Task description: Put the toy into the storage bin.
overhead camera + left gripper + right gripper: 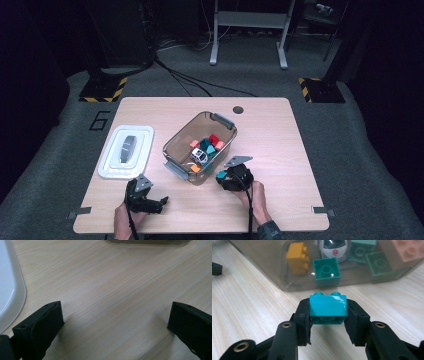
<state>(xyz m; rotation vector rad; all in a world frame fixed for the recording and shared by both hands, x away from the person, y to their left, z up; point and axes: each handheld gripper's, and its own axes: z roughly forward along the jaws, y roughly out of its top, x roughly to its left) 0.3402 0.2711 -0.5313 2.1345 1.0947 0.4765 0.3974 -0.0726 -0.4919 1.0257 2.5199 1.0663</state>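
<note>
A clear brown plastic bin [175, 142] stands at the table's middle, holding several toy bricks and a white toy ambulance [199, 155]. My right gripper [328, 312] is shut on a teal brick [328, 306], held just above the table beside the bin's near wall [262, 267]. In the high view that right gripper [222, 176] sits at the bin's front right corner, the teal brick [221, 174] at its tip. My left gripper [161, 202] rests low near the front edge, jaws spread wide over bare wood, open with nothing between them [115, 322].
The bin's white lid [126, 151] lies flat to the left of the bin; its rim [15, 290] shows in the left gripper view. Through the bin wall I see an orange brick [298, 258], green bricks [327, 271] and a pink brick [405, 250]. A cable hole [238, 109] sits near the far edge.
</note>
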